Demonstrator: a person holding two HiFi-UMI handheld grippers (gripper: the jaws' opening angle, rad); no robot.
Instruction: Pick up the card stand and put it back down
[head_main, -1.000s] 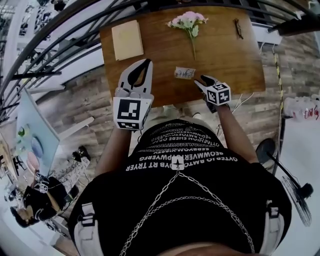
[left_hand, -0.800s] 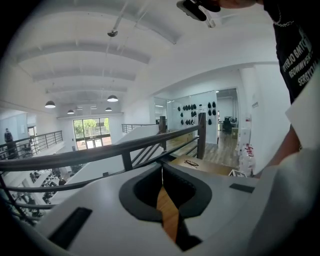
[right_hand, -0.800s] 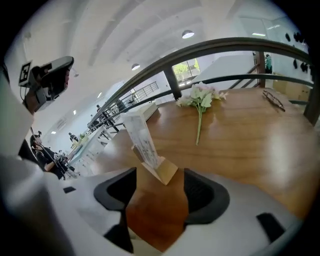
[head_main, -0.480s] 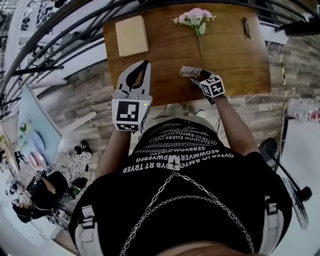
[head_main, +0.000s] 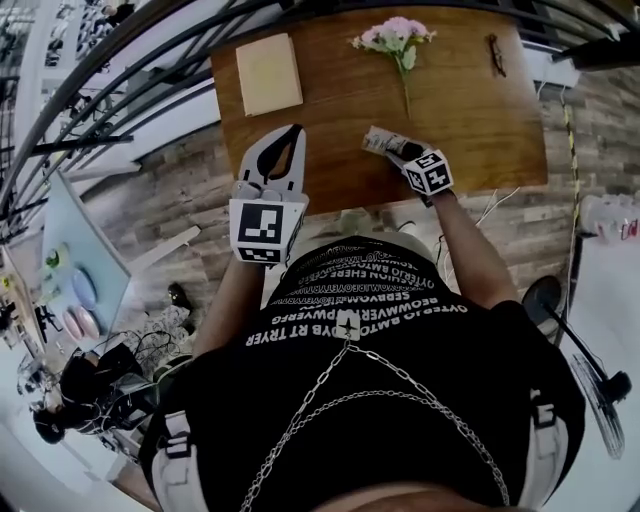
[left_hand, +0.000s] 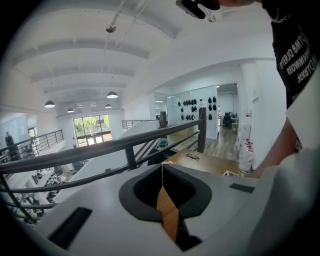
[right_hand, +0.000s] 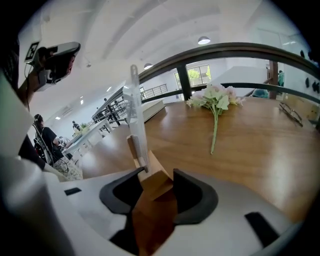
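The card stand (head_main: 378, 140) is a small wooden block with an upright clear panel, standing on the brown table (head_main: 470, 110) near its front edge. In the right gripper view the panel (right_hand: 136, 115) rises just ahead and its wooden base (right_hand: 156, 182) sits between the dark pads. My right gripper (head_main: 400, 150) (right_hand: 159, 172) has just been closing, and its pads now press the base from both sides. My left gripper (head_main: 294, 132) (left_hand: 161, 166) hovers over the table's front left part, shut on nothing, well left of the stand.
A pink flower sprig (head_main: 395, 35) (right_hand: 215, 100) lies behind the stand. A pale notebook (head_main: 268, 73) sits at the back left, glasses (head_main: 495, 55) (right_hand: 291, 114) at the back right. A dark railing (left_hand: 125, 145) runs beyond the table's far edge.
My right gripper has come in from the near right, down onto the card stand, and now has its base between the jaws. The left gripper has hardly shifted.
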